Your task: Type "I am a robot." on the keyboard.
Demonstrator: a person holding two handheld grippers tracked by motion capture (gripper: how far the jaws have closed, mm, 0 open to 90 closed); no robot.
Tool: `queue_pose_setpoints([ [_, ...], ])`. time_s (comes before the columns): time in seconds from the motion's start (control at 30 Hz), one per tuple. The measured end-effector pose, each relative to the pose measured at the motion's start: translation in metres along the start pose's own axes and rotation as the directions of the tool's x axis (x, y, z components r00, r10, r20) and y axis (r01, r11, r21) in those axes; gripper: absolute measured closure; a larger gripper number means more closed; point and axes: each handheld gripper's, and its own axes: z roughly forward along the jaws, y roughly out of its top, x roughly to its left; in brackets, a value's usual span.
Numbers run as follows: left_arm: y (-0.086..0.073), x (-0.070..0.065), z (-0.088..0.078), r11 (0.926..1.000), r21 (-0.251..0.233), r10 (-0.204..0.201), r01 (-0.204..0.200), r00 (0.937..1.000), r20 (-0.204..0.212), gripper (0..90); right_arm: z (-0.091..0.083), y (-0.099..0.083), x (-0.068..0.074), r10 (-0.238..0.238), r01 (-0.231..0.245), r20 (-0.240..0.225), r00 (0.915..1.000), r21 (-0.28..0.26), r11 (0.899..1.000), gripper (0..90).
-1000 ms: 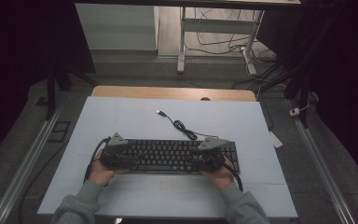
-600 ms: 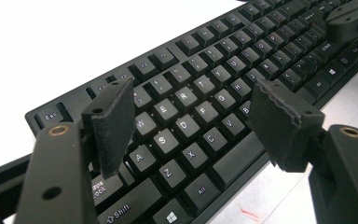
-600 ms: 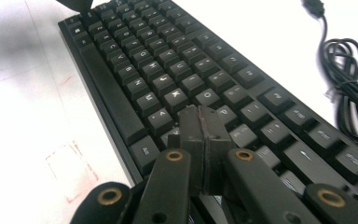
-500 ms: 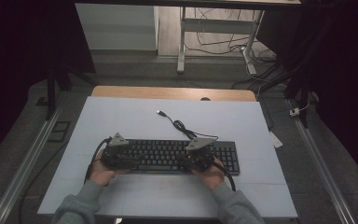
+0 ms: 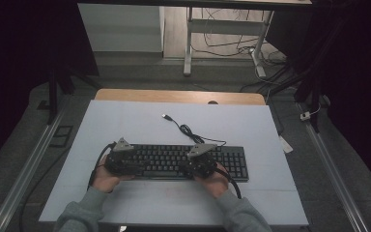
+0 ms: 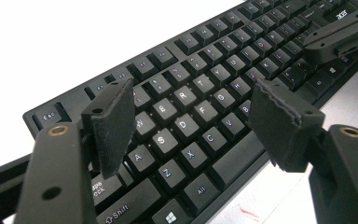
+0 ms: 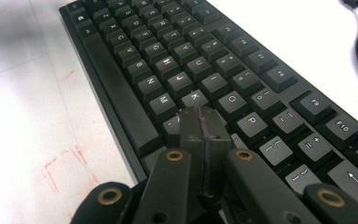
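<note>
Tongs poised over a black keyboard (image 5: pixel 183 162) on the counter (image 5: pixel 140 121): left tongs (image 6: pixel 193 119) spread above the letter keys, right tongs (image 7: pixel 200 128) pressed together, apparently touching a key.

Black keyboard (image 6: pixel 200 107) with white key legends: Esc, Shift, Alt, letters A, S, D, Z, X, C; "acer" logo at its top corner.
</note>
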Motion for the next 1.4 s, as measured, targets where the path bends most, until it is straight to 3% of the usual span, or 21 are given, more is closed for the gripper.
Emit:
queue_pose_setpoints([
  [0.73,0.0,-0.001,0.001,1.0,0.006,0.005,-0.005,1.0,0.001,31.0,0.006,-0.002,0.002,-0.011,0.011,0.009,0.9999,0.034,0.999,89.5],
  [0.93,-0.001,0.0,0.001,1.0,0.003,0.003,-0.003,1.0,-0.001,30.9,-0.003,0.0,-0.001,-0.006,0.007,0.016,0.9998,-0.029,1.0,89.4],
  [1.2,-0.001,0.0,0.0,1.0,-0.001,0.004,-0.004,1.0,-0.002,30.8,-0.026,-0.008,-0.013,0.03,-0.023,0.08,0.9964,-0.086,0.996,64.3],
  [1.4,-0.001,0.001,0.0,1.0,0.0,0.001,-0.001,1.0,-0.004,30.6,-0.038,-0.02,-0.024,0.049,-0.04,0.106,0.9932,-0.09,0.995,54.0],
])
